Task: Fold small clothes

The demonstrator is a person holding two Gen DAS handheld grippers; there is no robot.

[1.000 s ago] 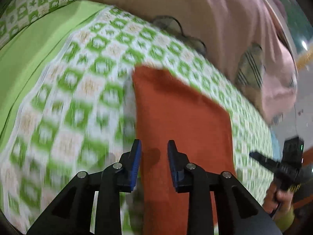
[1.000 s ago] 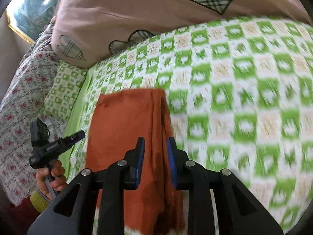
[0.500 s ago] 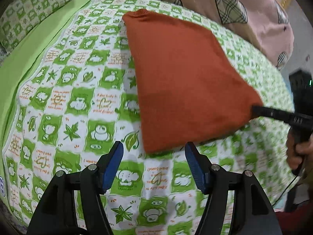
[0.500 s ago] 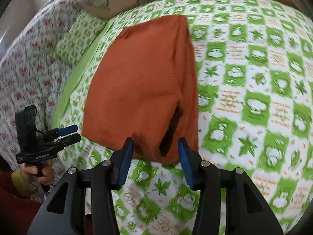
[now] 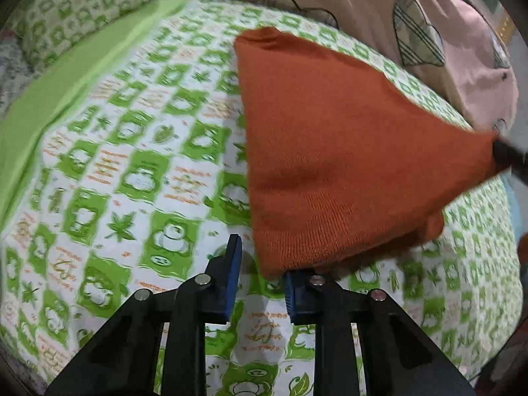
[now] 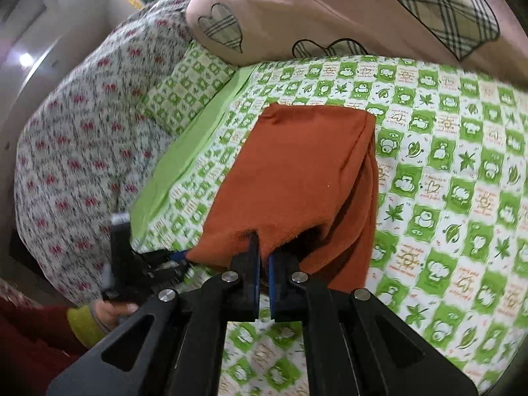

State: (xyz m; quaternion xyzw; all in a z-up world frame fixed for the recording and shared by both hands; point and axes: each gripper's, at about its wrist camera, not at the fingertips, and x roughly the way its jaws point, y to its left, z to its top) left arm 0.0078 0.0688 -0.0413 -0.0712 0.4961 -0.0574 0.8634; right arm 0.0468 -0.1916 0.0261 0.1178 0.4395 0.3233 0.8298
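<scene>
An orange-brown knitted garment [image 6: 297, 171] lay on the green-and-white checked bedsheet [image 6: 445, 171], its long axis running from the near hem away toward the pink heart-patterned pillow [image 6: 330, 6] at the head of the bed. The right gripper [image 6: 263, 264] was pressed together on the garment's near hem, the cloth pinched between its blue pads and lifted slightly off the sheet, so that the right-hand layers hung open beneath. The left gripper [image 5: 260, 274] stood at the garment's other near corner with its jaws spread: one finger lay clear on the sheet to the left of the cloth, while the other was tucked under the corner's edge, with nothing yet clamped. Seen from the right wrist, the left gripper [image 6: 155, 264] sat just beside the garment's left corner, level with the right one. Both tools thus faced the pillow from the hem end, with the garment stretching straight ahead of them. The fold appeared to turn on carrying that near hem forward along the long axis toward the far edge, and the left tool seemed to need to close on its corner first.
</scene>
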